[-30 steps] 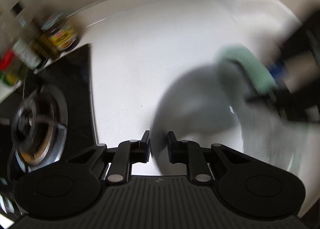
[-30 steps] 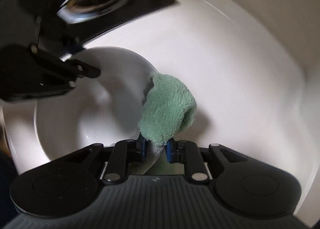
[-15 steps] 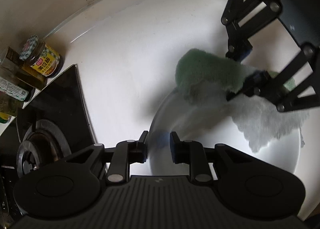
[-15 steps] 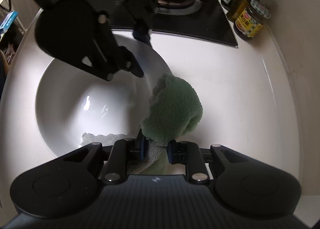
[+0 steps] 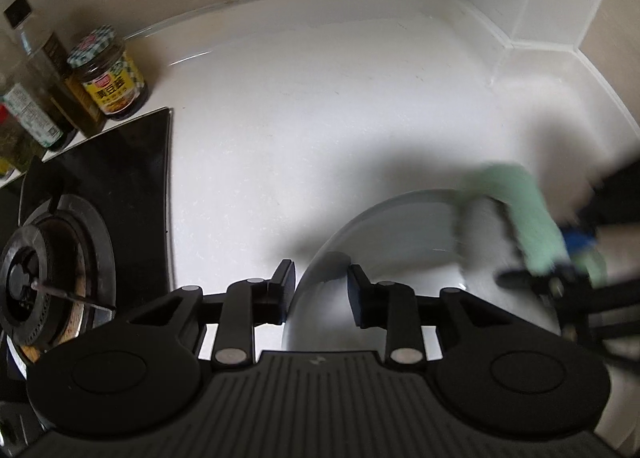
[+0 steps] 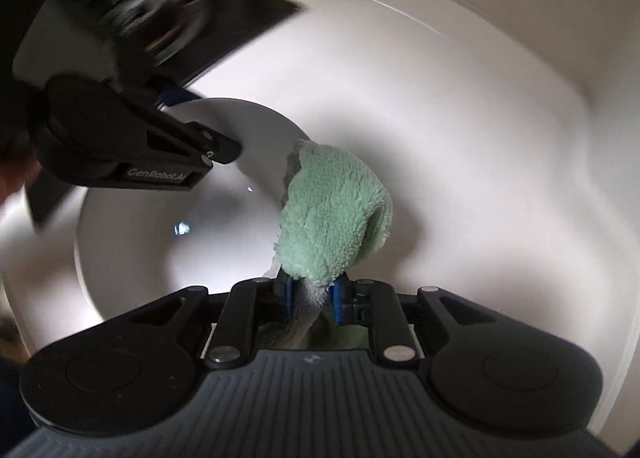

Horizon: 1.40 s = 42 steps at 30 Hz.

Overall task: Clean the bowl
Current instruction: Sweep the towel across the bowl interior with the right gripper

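White bowl (image 5: pixel 404 242) stood on the white countertop (image 5: pixel 320 98), just beside the right edge of the black gas hob (image 5: pixel 120 178) and well clear of the back wall. Left gripper (image 5: pixel 320 288) pointed steeply down over the bowl's near-left rim; its jaws were opening, wide apart, with the rim passing between the two fingers and neither pad pressing on it. In the right wrist view the same gripper (image 6: pixel 224 148) appeared as a black body reaching in from the left over the bowl (image 6: pixel 200 226).

Right gripper (image 6: pixel 310 294) held a green cloth (image 6: pixel 332 218): the jaws stood narrow, clamped on the cloth's gathered grey-green base, while the fluffy folded end stood up above the fingers, over the bowl's right rim. In the left wrist view the cloth (image 5: pixel 528 214) and the right gripper (image 5: pixel 568 262) were blurred, at the bowl's far-right rim.

At the countertop's back-left corner, beside the hob, stood a jar with a checked lid (image 5: pixel 108 78) and several bottles (image 5: pixel 36 98). The hob's burner (image 5: pixel 40 278) lay at the left edge.
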Available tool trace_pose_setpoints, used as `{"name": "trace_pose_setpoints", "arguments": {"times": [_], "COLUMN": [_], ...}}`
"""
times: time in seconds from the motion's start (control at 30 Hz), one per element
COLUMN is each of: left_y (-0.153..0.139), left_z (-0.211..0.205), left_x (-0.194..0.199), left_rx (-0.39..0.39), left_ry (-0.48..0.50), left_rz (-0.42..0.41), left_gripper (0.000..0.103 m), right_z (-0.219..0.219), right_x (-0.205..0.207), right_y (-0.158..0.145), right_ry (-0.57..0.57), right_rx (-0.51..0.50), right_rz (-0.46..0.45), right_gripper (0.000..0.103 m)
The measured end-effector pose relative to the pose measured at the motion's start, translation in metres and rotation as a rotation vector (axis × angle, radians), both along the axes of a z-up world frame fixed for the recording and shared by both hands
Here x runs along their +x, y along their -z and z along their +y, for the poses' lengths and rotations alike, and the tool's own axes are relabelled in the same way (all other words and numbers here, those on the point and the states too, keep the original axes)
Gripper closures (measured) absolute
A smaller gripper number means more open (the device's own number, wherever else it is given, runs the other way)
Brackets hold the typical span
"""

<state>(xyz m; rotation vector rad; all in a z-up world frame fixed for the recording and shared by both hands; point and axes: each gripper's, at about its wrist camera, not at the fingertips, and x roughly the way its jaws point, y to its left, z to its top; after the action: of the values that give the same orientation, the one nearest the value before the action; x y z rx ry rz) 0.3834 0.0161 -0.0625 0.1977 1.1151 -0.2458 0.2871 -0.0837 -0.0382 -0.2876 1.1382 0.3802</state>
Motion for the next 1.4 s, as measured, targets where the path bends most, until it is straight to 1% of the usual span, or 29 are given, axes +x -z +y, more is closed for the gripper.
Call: {"name": "trace_pose_setpoints", "arguments": {"times": [0.03, 0.1, 0.17, 0.2, 0.23, 0.27, 0.3, 0.33, 0.37, 0.43, 0.47, 0.53, 0.6, 0.63, 0.73, 0.83, 0.93, 1.0, 1.03, 1.1, 1.2, 1.27, 1.3, 1.4], "left_y": [0.0, 0.001, 0.002, 0.002, 0.002, 0.002, 0.003, 0.003, 0.002, 0.002, 0.001, 0.0, -0.001, -0.001, -0.001, -0.001, 0.0, -0.001, -0.003, -0.007, -0.007, -0.008, -0.008, -0.009], "left_z": [0.001, 0.001, 0.001, 0.001, 0.001, 0.001, 0.0, -0.001, -0.002, -0.002, -0.002, -0.002, -0.003, -0.005, -0.012, -0.022, -0.03, -0.032, -0.034, -0.037, -0.039, -0.037, -0.035, -0.028], "left_x": [0.0, -0.003, -0.009, -0.013, -0.018, -0.023, -0.028, -0.031, -0.033, -0.036, -0.036, -0.032, -0.027, -0.024, -0.014, 0.0, 0.013, 0.018, 0.021, 0.027, 0.034, 0.036, 0.035, 0.031], "left_rx": [-0.003, -0.003, 0.012, 0.02, 0.031, 0.046, 0.064, 0.078, 0.088, 0.1, 0.099, 0.064, 0.038, 0.037, 0.06, 0.109, 0.145, 0.157, 0.161, 0.153, 0.138, 0.117, 0.103, 0.052], "left_ry": [-0.021, -0.068, -0.128, -0.161, -0.18, -0.173, -0.156, -0.131, -0.102, -0.01, 0.025, 0.118, 0.192, 0.22, 0.283, 0.317, 0.338, 0.348, 0.358, 0.376, 0.382, 0.379, 0.367, 0.293], "left_rz": [-0.001, -0.007, -0.02, -0.021, -0.017, -0.014, -0.014, -0.01, -0.004, 0.026, 0.041, 0.103, 0.153, 0.167, 0.193, 0.201, 0.209, 0.194, 0.18, 0.17, 0.192, 0.192, 0.186, 0.16], "left_gripper": [0.064, 0.062, 0.062, 0.062, 0.066, 0.069, 0.071, 0.075, 0.08, 0.082, 0.082, 0.082, 0.082, 0.081, 0.079, 0.077, 0.077, 0.078, 0.081, 0.082, 0.082, 0.082, 0.082, 0.08], "right_z": [-0.003, -0.017, -0.027, -0.031, -0.031, -0.031, -0.03, -0.029, -0.026, -0.022, -0.018, -0.014, -0.01, -0.008, 0.002, 0.01, 0.012, 0.011, 0.01, 0.01, 0.014, 0.012, 0.01, 0.005], "right_x": [-0.007, -0.026, -0.037, -0.042, -0.043, -0.044, -0.044, -0.041, -0.037, -0.026, -0.018, -0.002, 0.01, 0.016, 0.031, 0.038, 0.043, 0.046, 0.045, 0.042, 0.039, 0.042, 0.044, 0.051], "right_y": [0.0, 0.001, 0.007, 0.009, 0.009, 0.009, 0.009, 0.007, 0.006, 0.002, 0.0, -0.002, -0.003, -0.003, -0.004, -0.004, -0.005, -0.008, -0.009, -0.01, -0.011, -0.01, -0.009, -0.01], "right_ry": [0.059, 0.236, 0.36, 0.394, 0.376, 0.358, 0.326, 0.272, 0.207, 0.057, -0.03, -0.163, -0.286, -0.351, -0.554, -0.68, -0.755, -0.801, -0.823, -0.88, -0.933, -0.94, -0.92, -0.8], "right_rx": [0.032, 0.153, 0.271, 0.307, 0.299, 0.292, 0.275, 0.243, 0.204, 0.113, 0.061, -0.028, -0.091, -0.116, -0.187, -0.239, -0.252, -0.246, -0.242, -0.232, -0.241, -0.23, -0.214, -0.158], "right_rz": [0.004, 0.032, 0.066, 0.075, 0.067, 0.058, 0.05, 0.044, 0.042, 0.044, 0.046, 0.045, 0.048, 0.051, 0.055, 0.042, 0.032, 0.025, 0.02, 0.007, 0.001, 0.01, 0.019, 0.052], "right_gripper": [0.083, 0.08, 0.077, 0.077, 0.077, 0.077, 0.077, 0.078, 0.079, 0.081, 0.084, 0.086, 0.087, 0.087, 0.086, 0.084, 0.084, 0.084, 0.084, 0.084, 0.084, 0.084, 0.084, 0.085]}}
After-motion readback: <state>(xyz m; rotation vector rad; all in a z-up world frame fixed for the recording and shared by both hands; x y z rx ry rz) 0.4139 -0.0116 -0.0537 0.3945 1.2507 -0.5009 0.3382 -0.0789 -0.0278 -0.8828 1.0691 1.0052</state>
